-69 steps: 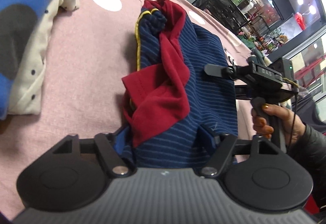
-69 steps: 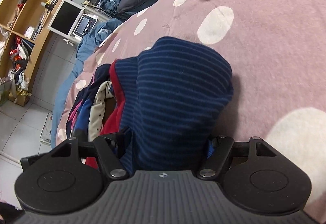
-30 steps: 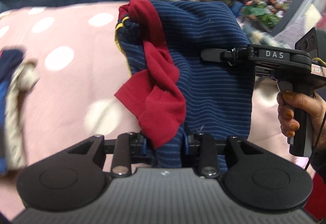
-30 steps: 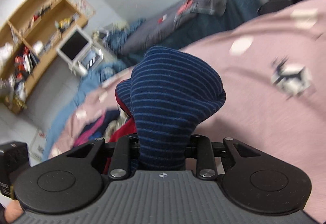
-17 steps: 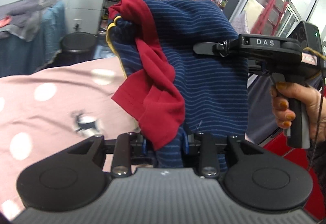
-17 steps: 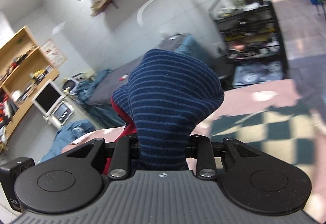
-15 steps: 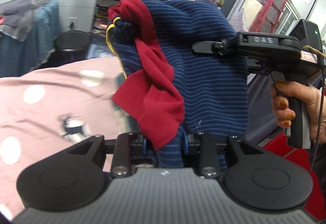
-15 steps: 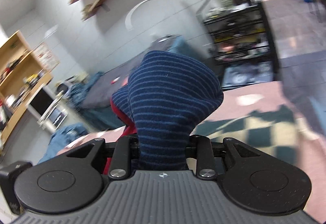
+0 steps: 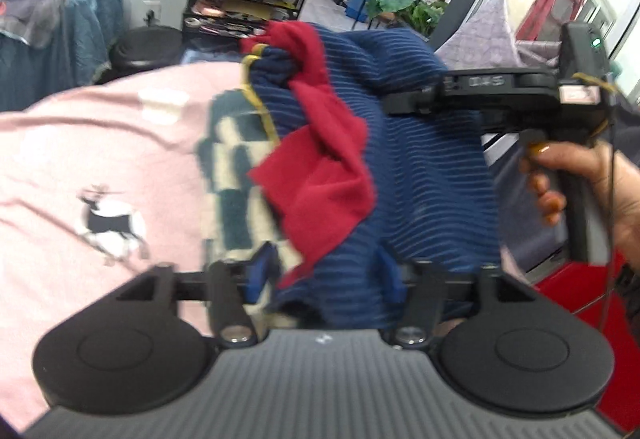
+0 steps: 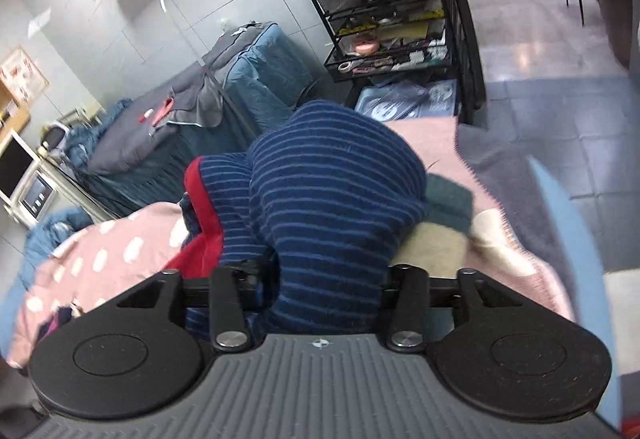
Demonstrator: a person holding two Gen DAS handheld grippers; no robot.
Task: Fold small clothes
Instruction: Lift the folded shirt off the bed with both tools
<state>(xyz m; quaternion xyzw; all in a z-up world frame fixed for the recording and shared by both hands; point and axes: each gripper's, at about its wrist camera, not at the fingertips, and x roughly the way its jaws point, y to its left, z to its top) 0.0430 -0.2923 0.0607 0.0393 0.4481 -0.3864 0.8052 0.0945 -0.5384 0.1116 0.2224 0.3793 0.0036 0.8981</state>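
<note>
Navy striped garment (image 9: 424, 175) w/ red trim, bunched over pink blanket (image 9: 80, 143).

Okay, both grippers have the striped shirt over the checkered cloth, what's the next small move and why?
Probably draw both grippers back. The left gripper and right gripper are opening, and the navy striped garment still lies between their jaws, bunched over the checkered cloth.

A small navy garment (image 9: 432, 175) with thin lighter-blue stripes fills the centre of the left wrist view, bunched and folded over itself. A crumpled red panel (image 9: 324, 175) drapes across its left half, with a yellow-edged trim at its upper left. In the right wrist view it appears as a rounded striped hump in mid-frame, with red showing at its left.
</note>
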